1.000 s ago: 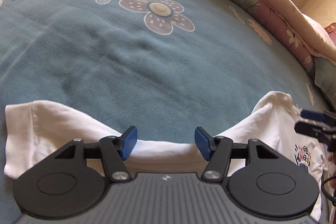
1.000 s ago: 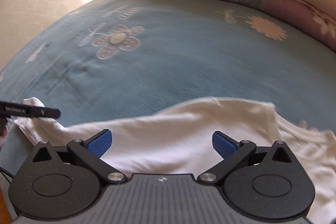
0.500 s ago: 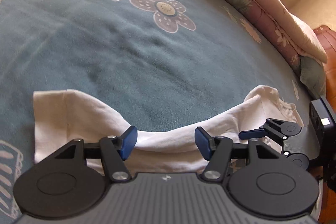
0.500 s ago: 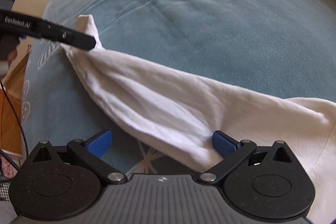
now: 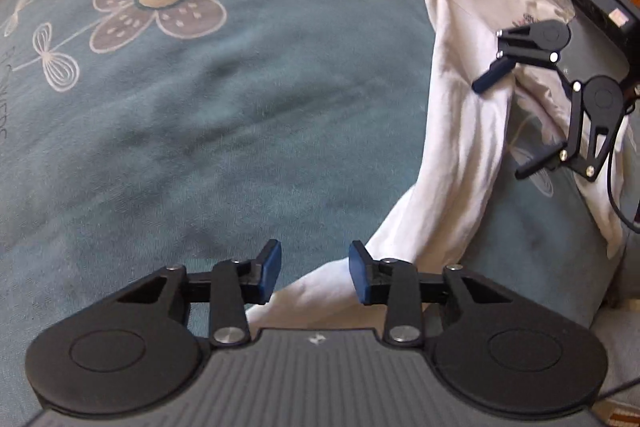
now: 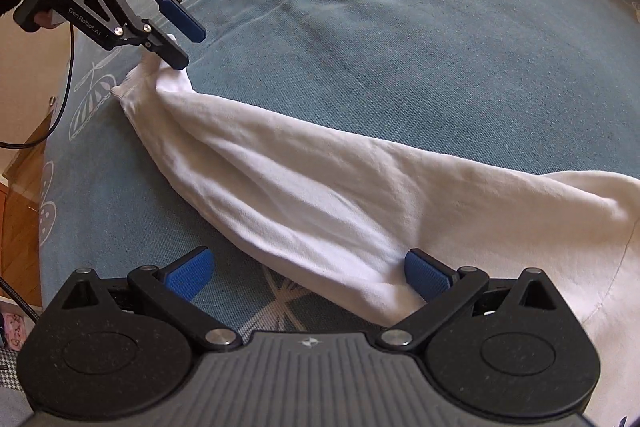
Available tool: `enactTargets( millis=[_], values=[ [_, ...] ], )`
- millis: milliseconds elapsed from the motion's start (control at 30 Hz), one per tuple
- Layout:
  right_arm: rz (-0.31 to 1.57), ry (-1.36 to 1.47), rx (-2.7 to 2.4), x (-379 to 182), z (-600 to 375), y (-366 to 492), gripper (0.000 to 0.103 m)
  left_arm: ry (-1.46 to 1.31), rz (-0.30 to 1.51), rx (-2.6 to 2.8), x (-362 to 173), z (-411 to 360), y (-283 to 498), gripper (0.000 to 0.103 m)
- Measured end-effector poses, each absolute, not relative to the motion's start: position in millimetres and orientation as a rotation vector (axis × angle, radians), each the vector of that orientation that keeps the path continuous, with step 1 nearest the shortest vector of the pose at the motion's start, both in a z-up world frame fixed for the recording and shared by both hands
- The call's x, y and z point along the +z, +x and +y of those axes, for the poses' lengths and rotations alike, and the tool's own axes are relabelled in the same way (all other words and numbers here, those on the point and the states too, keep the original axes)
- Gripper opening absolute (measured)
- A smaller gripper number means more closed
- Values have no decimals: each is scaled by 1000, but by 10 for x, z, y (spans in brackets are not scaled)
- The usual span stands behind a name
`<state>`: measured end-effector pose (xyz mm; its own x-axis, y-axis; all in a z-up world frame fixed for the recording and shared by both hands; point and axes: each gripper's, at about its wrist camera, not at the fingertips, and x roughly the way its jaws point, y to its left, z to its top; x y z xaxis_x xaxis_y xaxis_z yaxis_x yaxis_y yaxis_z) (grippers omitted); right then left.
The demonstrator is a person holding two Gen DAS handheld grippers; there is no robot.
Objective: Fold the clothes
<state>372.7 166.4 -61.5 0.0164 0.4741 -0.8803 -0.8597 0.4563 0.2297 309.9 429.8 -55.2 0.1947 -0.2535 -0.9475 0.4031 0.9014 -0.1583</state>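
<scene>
Across the blue flowered bed cover [image 6: 360, 39] lies the white shirt [image 6: 320, 187], bunched into a long twisted band. Its long axis runs from the sleeve end at upper left of my right wrist view down to the wider body at lower right.

Left gripper [image 6: 182, 39] sits at the sleeve end. Its fingers have just been closing, with a fold of the cuff between them; from its own view a gap still shows and the pads do not look pressed, so I read it as not yet clamped.

Right gripper [image 6: 308, 273] is spread wide, released, straddling the band near the body end; cloth lies just against its right finger [image 6: 426, 273].

Judgement: both ends are covered, left nearer the cuff. Next move turns on pulling along that axis to flatten it.
</scene>
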Motion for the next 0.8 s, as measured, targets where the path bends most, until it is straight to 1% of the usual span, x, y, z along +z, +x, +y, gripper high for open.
enactTargets(
  millis=[100, 333, 433, 533, 800],
  values=[
    [1121, -430, 1095, -613, 1663, 3728, 103, 174, 1385, -459, -712, 4285, 3017, 35],
    [1127, -440, 1086, -601, 1694, 3732, 103, 214, 1446, -532, -747, 4116, 2880, 35],
    [1138, -428, 1074, -591, 1703, 3756, 103, 236, 1426, -548, -703, 4059, 2830, 26],
    [1146, -403, 1062, -589, 1684, 3776, 103, 258, 1400, -554, -696, 3982, 2784, 26],
    [1128, -417, 1045, -600, 1727, 3738, 103, 229, 1346, -561, -740, 3841, 2718, 22]
  ],
)
